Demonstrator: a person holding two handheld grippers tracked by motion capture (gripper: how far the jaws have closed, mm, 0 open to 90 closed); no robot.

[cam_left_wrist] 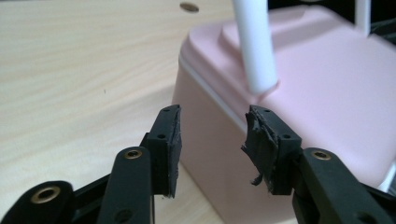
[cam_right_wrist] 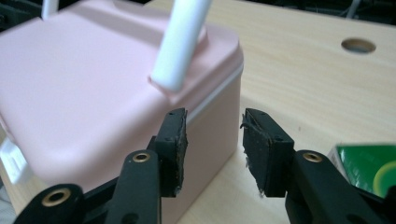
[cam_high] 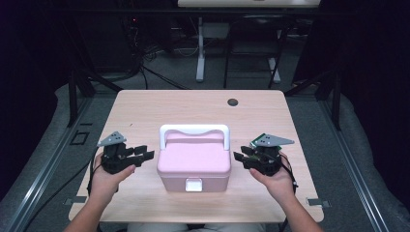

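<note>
Sitting shut on table (cam_high: 145, 104): pink box (cam_high: 194, 162), contents apparently hidden; both grippers' jaws apart, empty.

The square pink plastic box (cam_high: 194, 164) looks smooth and matt; its white plastic handle (cam_high: 194, 129) is smooth, and the pale wooden table (cam_high: 145, 104) shows fine grain.

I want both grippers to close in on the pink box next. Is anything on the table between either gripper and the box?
Nothing visible. The left gripper and right gripper flank the pink box, jaws open and empty, with bare table between each and the box's sides.
</note>
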